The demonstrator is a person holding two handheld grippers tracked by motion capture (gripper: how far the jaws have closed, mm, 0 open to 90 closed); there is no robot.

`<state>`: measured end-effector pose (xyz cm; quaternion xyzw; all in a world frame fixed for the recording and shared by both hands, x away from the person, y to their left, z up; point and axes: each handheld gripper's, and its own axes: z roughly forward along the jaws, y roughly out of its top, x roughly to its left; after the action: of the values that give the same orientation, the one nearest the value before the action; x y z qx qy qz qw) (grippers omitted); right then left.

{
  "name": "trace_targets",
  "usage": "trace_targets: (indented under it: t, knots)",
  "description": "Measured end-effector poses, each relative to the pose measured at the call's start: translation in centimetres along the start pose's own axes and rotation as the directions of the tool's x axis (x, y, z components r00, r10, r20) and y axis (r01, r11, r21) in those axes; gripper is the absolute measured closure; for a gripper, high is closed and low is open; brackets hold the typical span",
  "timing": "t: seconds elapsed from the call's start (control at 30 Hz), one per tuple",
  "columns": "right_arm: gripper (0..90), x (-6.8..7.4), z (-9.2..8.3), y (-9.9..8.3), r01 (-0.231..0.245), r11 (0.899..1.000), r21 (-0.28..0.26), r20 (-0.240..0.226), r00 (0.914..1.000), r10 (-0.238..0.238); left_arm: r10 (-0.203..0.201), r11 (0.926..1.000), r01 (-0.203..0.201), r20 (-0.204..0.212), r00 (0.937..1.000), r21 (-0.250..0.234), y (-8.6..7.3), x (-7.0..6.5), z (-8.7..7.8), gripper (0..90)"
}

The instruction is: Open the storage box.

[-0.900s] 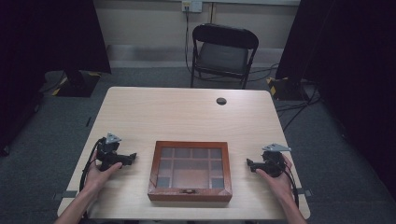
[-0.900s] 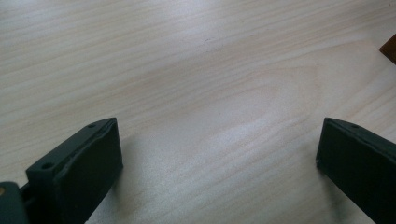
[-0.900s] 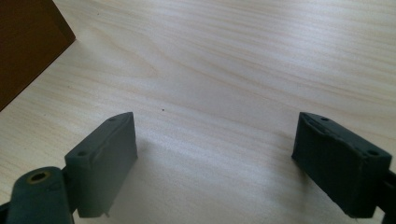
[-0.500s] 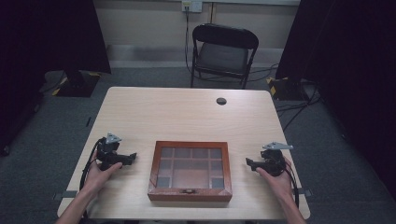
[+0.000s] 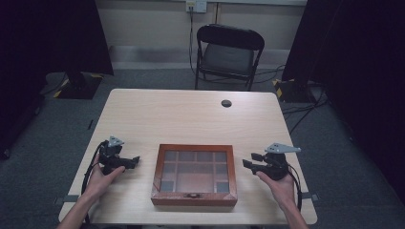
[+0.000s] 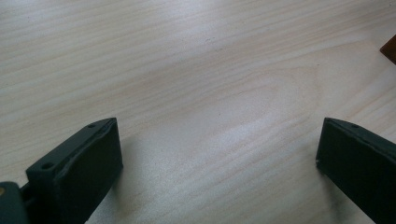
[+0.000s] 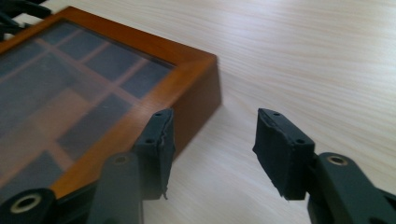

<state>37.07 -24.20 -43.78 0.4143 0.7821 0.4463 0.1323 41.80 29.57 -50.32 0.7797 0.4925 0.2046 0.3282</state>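
Note:
A shallow wooden box (image 5: 194, 174) with a glass lid over several compartments lies closed near the table's front edge, its small latch facing the person. To its left, my left gripper (image 5: 132, 161) rests low on the table (image 5: 191, 119) and points at the box. Its jaws stand wide open over bare wood in the left gripper view (image 6: 219, 135), where a corner of the box (image 6: 390, 46) peeks in. My right gripper (image 5: 248, 161) hovers just right of the box, open about halfway with nothing between its jaws (image 7: 215, 135). Its left jaw overlaps the box's near corner (image 7: 187, 93).
A black round grommet (image 5: 226, 103) sits in the far part of the tabletop. A black folding chair (image 5: 229, 52) stands behind the table. Cables trail from both grippers over the front edge. Bare wood stretches beyond the box.
The right gripper has edged slightly toward the box and lifted a little. The left gripper and the box have stayed put.

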Motion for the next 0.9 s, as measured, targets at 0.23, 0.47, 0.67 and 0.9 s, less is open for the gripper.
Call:
trace_targets:
  t: [0.23, 0.47, 0.67, 0.9]
  knots:
    - [56.5, 2.6, 0.4, 0.7, 0.064, 0.998, 0.011, -0.096, 0.9934, -0.063, -0.001, 1.0000, 0.001, 0.000, 1.0000, 0.000, 0.0, 0.0, 0.0, 0.0]
    - [62.1, 4.8, 0.7, 1.4, 0.115, 0.993, 0.013, -0.167, 0.9797, -0.111, -0.001, 1.0000, 0.001, 0.000, 1.0000, 0.000, 0.0, 0.0, 0.0, 0.0]
    - [65.0, 6.9, 1.3, 1.8, 0.158, 0.987, 0.020, -0.228, 0.9620, -0.150, -0.001, 1.0000, 0.001, 0.000, 1.0000, 0.001, 0.0, 0.0, 0.0, 0.0]
    - [67.5, 8.7, 2.1, 2.0, 0.197, 0.980, 0.028, -0.291, 0.9397, -0.180, -0.001, 1.0000, 0.001, 0.000, 1.0000, 0.000, 0.0, 0.0, 0.0, 0.0]
